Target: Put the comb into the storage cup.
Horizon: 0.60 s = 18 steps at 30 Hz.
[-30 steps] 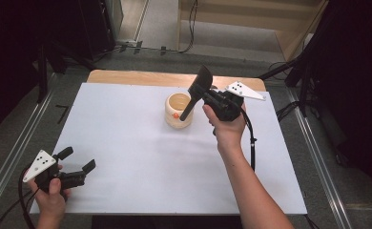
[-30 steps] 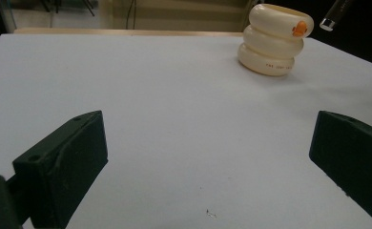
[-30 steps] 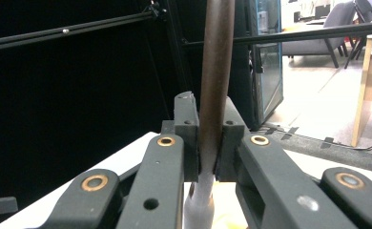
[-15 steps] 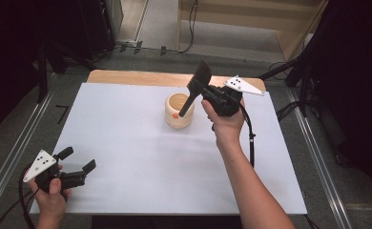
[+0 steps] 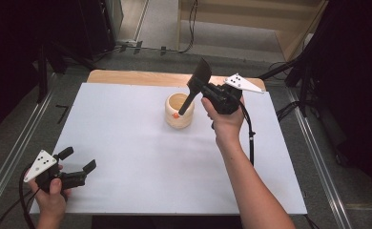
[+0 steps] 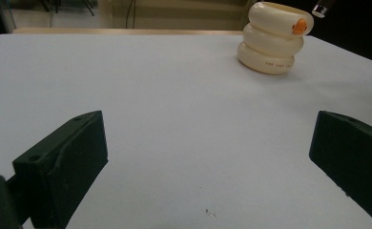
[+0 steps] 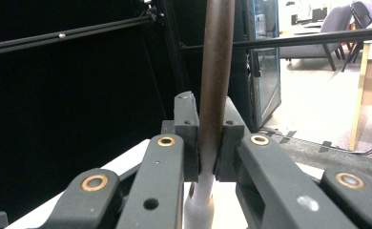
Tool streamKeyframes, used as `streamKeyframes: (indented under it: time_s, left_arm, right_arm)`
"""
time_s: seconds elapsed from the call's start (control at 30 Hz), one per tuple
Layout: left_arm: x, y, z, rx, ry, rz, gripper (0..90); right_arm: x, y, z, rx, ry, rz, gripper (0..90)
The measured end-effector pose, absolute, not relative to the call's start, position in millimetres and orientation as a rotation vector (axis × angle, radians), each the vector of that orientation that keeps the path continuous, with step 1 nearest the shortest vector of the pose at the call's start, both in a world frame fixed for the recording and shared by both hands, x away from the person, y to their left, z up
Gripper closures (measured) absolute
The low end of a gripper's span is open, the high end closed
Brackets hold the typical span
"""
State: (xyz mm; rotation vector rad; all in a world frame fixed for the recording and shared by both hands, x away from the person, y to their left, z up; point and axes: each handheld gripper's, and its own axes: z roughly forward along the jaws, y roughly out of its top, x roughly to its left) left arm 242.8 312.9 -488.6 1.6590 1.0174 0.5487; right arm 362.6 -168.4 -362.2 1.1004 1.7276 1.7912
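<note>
A dark spatula (image 5: 193, 90) is clamped in the right claw (image 5: 208, 93), which grips its handle; in the right gripper view the jaws press on the brown handle (image 7: 216, 86) from both sides, the handle rising straight up between them. In the high view the spatula slants, its flat blade up and away toward the far edge of the table (image 5: 141, 148) and its lower end dipping into the mouth of a cream ribbed holder (image 5: 179, 110). The holder stands upright on the white sheet toward the far middle of the table, with a small orange spot (image 5: 175, 115) on its rim; the left gripper view shows it as three stacked rings (image 6: 273, 40). The right hand (image 5: 224, 117) wraps the gripper body just right of the holder, forearm running in from the bottom edge, wrist raised above the table. Well apart, at the near left corner, the left hand (image 5: 53, 198) holds the left claw (image 5: 79, 162) low, released, jaws spread wide with nothing between them, aimed across the sheet toward the holder.
</note>
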Motion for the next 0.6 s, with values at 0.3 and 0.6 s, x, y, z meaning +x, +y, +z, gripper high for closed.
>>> streamKeyframes:
  time_s: [0.3, 0.6]
  left_arm:
    - [242.7, 312.8, -488.6, 1.658, 1.016, 0.548, 0.0]
    - [242.8, 312.8, -488.6, 1.656, 1.015, 0.547, 0.0]
  right_arm:
    - [367.8, -168.4, -362.0, 1.108, 1.715, 1.794, 81.7]
    - [376.8, -168.2, -360.0, 1.116, 1.710, 1.785, 81.7]
